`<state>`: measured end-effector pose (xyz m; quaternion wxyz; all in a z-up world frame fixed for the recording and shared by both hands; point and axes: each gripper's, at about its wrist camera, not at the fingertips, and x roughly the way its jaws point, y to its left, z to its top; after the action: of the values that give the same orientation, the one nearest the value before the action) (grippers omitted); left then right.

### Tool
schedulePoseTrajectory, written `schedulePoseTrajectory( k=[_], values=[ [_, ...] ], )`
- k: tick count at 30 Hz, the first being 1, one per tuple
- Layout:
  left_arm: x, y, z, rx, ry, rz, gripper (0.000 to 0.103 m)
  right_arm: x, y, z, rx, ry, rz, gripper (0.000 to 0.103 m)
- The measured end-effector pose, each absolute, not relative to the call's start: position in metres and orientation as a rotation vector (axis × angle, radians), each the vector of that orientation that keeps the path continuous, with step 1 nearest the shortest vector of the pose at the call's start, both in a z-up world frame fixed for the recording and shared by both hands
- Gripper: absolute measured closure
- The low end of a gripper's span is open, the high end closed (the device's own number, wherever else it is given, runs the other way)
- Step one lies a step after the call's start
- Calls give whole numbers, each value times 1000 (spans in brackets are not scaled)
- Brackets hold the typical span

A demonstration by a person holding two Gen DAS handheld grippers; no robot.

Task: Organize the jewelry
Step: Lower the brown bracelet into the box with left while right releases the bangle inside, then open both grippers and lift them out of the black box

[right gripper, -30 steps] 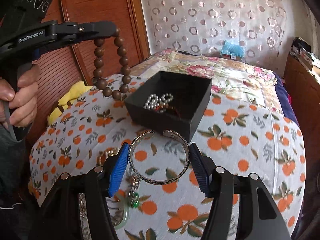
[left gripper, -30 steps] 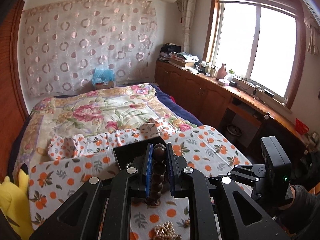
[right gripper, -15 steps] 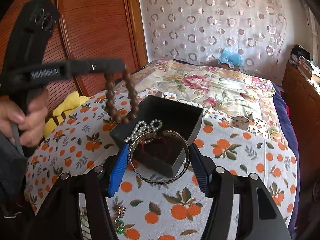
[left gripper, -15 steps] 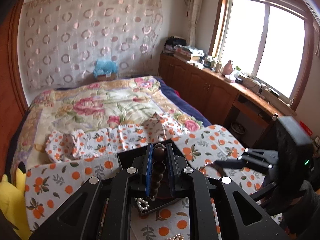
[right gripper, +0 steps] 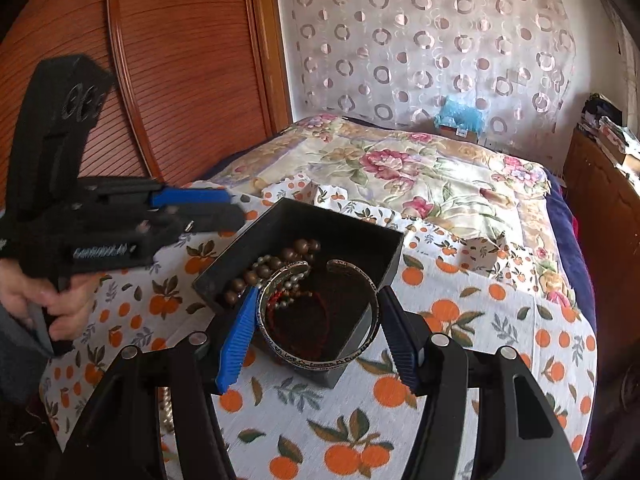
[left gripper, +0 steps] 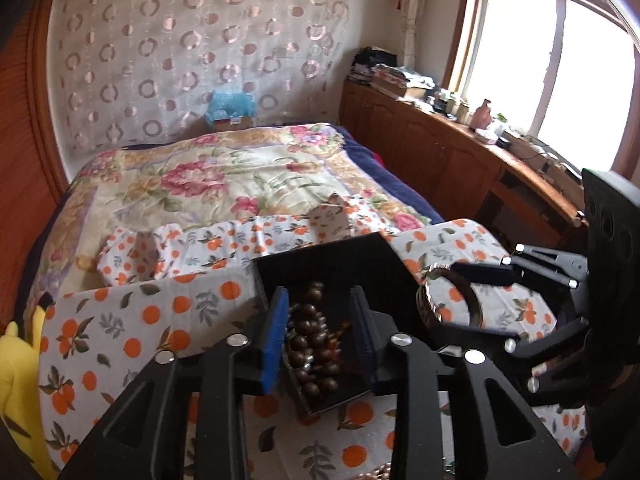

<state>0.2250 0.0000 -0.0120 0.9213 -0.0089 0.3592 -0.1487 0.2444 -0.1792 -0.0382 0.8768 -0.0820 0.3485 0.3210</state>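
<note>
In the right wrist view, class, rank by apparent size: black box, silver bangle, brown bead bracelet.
1. black box
2. silver bangle, though nearness to the camera enlarges it
3. brown bead bracelet, partly hidden

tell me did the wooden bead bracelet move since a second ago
Yes. The wooden bead bracelet went from hanging in the left tongs above the cloth down into the black box.

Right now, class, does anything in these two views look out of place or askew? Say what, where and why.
Mostly tidy: the wooden beads lie inside the black box. Odd bits: a pearl strand is loose on the cloth beside the right tool, outside the box, and the cuff it grips hangs over the box's near rim.
</note>
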Motion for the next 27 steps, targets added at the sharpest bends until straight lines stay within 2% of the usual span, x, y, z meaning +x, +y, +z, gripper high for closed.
schedulePoseTrajectory(
  k=[2,5,8,11,17,25,27],
  values=[
    [223,5,-15,-26,740,-285,68,251,-174,-40,-181,722,669,40],
    [217,14,-16,-26,732,-237,51,259,-165,-42,-198,716,676,40],
    [212,22,-19,-21,731,-203,50,266,-156,-44,-213,711,688,40],
    [206,31,-21,-23,730,-166,36,273,-146,-51,-239,720,682,40],
    [195,45,-26,-20,737,-119,28,279,-135,-65,-262,743,677,40],
    [186,52,-32,-24,748,-98,25,284,-134,-66,-267,741,657,40],
    [183,51,-34,-24,748,-96,19,284,-135,-65,-269,736,650,39]
  ],
)
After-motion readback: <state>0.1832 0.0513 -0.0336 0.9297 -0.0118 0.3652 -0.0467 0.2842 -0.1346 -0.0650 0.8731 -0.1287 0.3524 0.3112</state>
